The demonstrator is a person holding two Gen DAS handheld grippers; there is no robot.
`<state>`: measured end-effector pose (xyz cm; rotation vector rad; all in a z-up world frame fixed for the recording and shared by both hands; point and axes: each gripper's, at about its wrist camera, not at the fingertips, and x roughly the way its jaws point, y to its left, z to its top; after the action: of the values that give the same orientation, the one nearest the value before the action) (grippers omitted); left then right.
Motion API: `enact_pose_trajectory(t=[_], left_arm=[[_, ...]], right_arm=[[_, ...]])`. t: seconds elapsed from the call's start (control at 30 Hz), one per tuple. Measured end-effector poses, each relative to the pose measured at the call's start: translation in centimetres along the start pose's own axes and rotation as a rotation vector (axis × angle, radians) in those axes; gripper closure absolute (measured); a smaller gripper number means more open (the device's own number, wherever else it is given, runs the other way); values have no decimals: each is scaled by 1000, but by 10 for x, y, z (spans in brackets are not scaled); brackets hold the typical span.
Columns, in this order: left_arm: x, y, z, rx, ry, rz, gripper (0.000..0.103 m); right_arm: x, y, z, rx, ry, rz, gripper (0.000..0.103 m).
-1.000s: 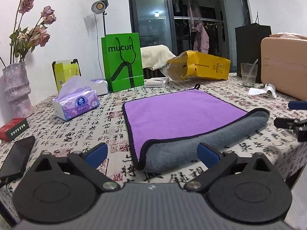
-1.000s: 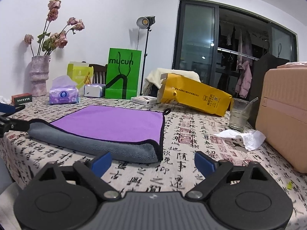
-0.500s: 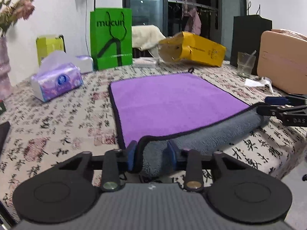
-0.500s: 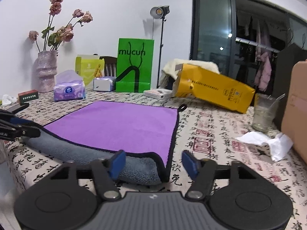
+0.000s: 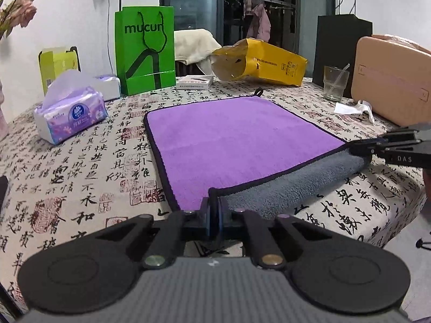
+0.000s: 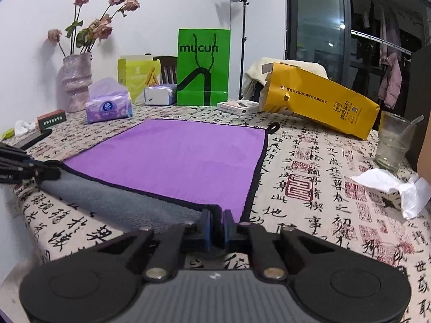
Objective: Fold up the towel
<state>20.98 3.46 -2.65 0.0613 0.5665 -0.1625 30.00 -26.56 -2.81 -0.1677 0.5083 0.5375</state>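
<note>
Towel (image 5: 237,145), purple with a grey rolled near edge, lies on the desk (image 5: 89,177). Left gripper (image 5: 214,215) has just been closing and now pinches its near left corner. Right gripper (image 6: 216,224), likewise just closed, pinches the near right corner.

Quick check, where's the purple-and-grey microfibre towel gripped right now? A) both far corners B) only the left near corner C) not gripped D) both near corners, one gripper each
D: the left gripper and the right gripper are each shut on a near corner of the purple-and-grey microfibre towel, at the grey rolled edge.
</note>
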Motion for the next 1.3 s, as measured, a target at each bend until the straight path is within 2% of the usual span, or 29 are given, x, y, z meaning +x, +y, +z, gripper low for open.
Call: enact_pose_trajectory(t=[0.33, 0.67, 1.0, 1.3], left_arm=[[7, 5, 14, 13, -19, 25, 97], [26, 15, 29, 23, -21, 35, 97], [47, 25, 47, 34, -18, 42, 97], [67, 34, 56, 33, 25, 54, 97]], right_arm=[[2, 2, 12, -90, -8, -8, 96], [24, -5, 30, -128, -7, -17, 96], [46, -15, 43, -102, 14, -11, 96], [64, -23, 53, -81, 34, -6, 96]])
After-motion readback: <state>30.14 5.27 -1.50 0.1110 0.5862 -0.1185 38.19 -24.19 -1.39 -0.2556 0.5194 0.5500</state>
